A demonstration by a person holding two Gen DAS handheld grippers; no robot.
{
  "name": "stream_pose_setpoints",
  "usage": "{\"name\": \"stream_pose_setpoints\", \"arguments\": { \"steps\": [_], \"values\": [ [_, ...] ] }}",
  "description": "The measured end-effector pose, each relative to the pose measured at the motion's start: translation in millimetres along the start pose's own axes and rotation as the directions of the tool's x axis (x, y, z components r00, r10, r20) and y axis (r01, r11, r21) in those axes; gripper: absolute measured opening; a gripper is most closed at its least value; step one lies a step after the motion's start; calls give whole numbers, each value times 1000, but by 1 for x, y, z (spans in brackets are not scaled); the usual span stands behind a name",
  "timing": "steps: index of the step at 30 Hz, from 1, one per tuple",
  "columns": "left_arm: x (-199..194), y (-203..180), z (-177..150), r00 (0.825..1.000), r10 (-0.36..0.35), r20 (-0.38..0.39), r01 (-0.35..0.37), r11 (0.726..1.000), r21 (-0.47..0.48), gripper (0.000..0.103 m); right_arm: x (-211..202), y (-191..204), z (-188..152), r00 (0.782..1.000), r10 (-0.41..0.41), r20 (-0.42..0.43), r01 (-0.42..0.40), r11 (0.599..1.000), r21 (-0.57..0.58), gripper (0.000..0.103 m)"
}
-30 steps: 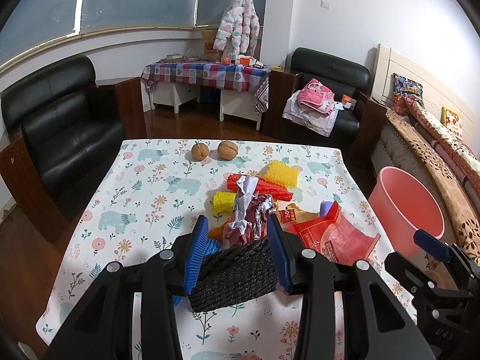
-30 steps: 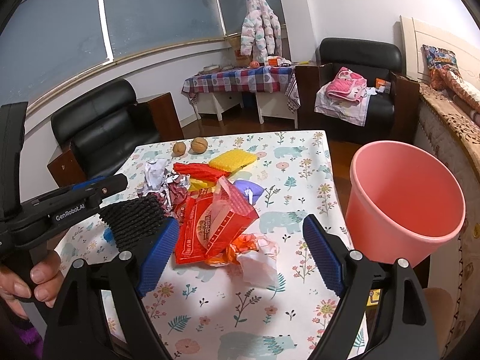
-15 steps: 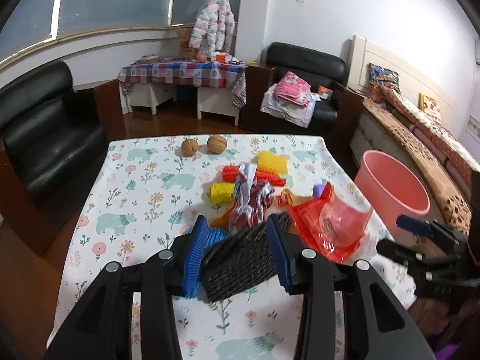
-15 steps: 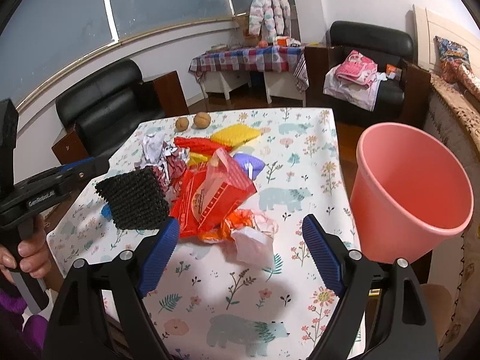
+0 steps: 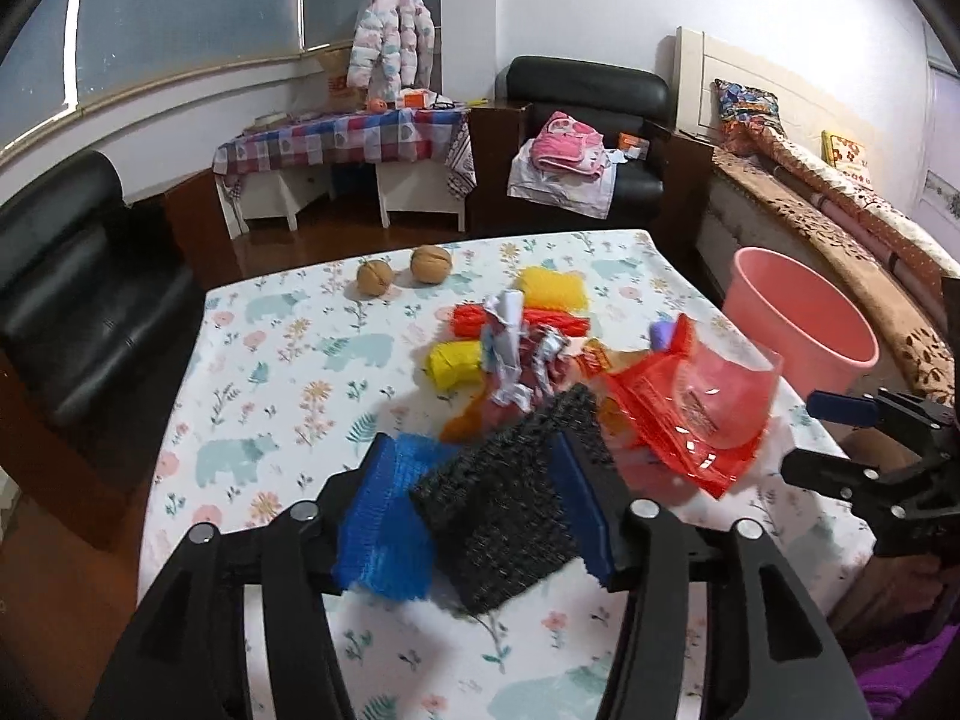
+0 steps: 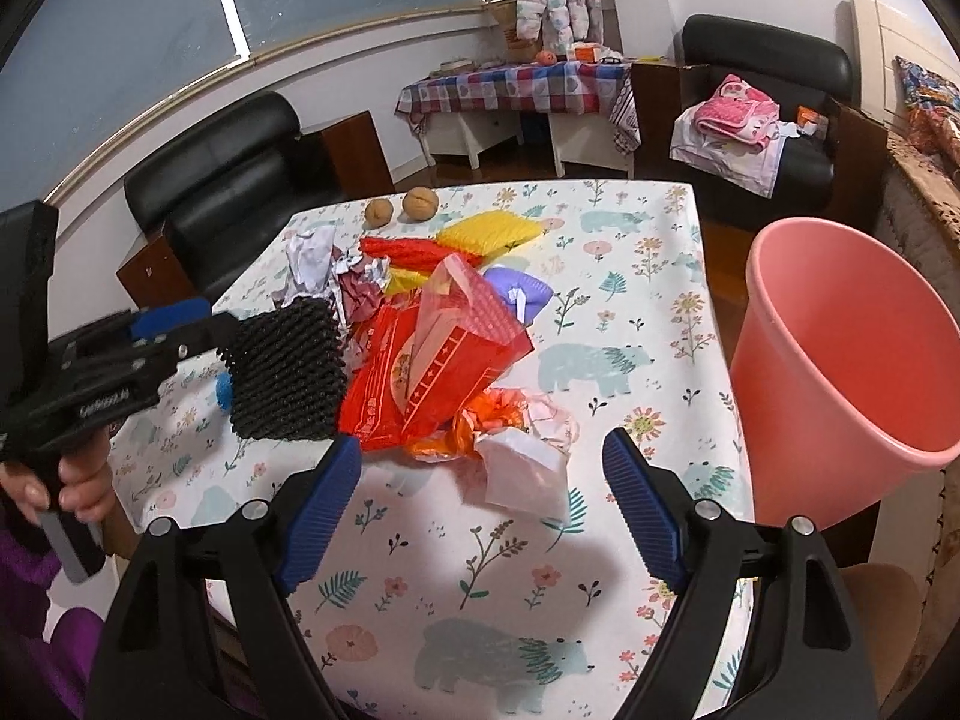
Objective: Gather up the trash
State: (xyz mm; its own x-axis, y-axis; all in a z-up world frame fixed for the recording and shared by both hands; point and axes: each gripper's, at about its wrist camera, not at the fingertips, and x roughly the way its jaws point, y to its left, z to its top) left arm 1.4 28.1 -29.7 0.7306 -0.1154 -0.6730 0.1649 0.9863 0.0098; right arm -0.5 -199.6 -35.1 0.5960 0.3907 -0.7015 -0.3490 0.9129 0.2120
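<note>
Item: black foam net (image 5: 510,510), caught between the fingers of your left gripper (image 5: 480,504), which is opening at this moment; a second ago the same jaws pinched the net squarely, and now it hangs crooked, tilted against the right-hand pad with a gap on the other side, so the grip reads as let go rather than clenched. Beneath it: a blue foam net (image 5: 384,534) lying on the table (image 5: 252,396) by the left-hand pad. Location of the drop: over the near part of the table, well apart from the pink bucket (image 6: 852,360), which stands off the table's right edge; judged from this, the net falls back onto the cloth, not into the bucket, and will need picking up again. Your right gripper (image 6: 480,504): jaws spread wide and empty, as they were a second ago, hanging above a pale crumpled bag (image 6: 522,468) at the near edge of the heap. Remaining stock on the table: red plastic bag (image 6: 432,372), orange wrapper (image 6: 480,420), crumpled foil wrappers (image 5: 516,354), red net (image 5: 474,318), yellow net (image 5: 552,291), small yellow piece (image 5: 453,363), purple scrap (image 6: 519,291), two walnuts (image 5: 402,273) at the far side. Bucket contents visible from here: nothing; collection appears hardly begun
</note>
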Motion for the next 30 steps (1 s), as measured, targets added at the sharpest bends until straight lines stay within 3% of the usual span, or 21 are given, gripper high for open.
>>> {"name": "stream_pose_setpoints", "arguments": {
  "steps": [7, 10, 12, 14, 15, 21, 26, 28, 29, 30],
  "values": [
    [13, 0, -3, 998, -58, -39, 59, 998, 20, 54, 10, -6, -1, 999, 25, -41, -24, 999, 24, 83],
    [19, -1, -5, 996, -73, -50, 73, 997, 18, 38, 15, -9, -1, 997, 39, -59, -37, 999, 32, 77],
    [22, -1, -6, 995, -79, -57, 79, 997, 9, 21, 18, -9, -2, 997, 45, -70, -43, 999, 32, 76],
    [23, 0, -6, 994, -94, -62, 94, 996, -8, 16, 19, -9, -2, 996, 52, -75, -50, 998, 31, 74],
    [23, 1, -6, 993, -104, -62, 103, 994, -21, 8, 19, -9, -2, 996, 53, -75, -51, 998, 30, 74],
    [16, 5, -5, 989, -143, -47, 140, 988, -65, 4, 22, -13, -3, 995, 52, -87, -48, 998, 47, 74],
    [6, 4, -1, 985, -170, -41, 166, 983, -72, 6, 32, -17, -1, 992, 63, -110, -57, 997, 60, 62],
    [3, 5, 0, 981, -190, -39, 186, 979, -85, 18, 37, -18, 0, 990, 63, -124, -55, 996, 65, 54],
    [2, 5, 0, 981, -189, -38, 186, 979, -84, 38, 39, -18, 0, 989, 68, -133, -60, 996, 67, 48],
    [1, 5, 1, 983, -183, -32, 180, 981, -77, 49, 40, -18, 0, 988, 67, -137, -58, 996, 67, 44]
  ]
}}
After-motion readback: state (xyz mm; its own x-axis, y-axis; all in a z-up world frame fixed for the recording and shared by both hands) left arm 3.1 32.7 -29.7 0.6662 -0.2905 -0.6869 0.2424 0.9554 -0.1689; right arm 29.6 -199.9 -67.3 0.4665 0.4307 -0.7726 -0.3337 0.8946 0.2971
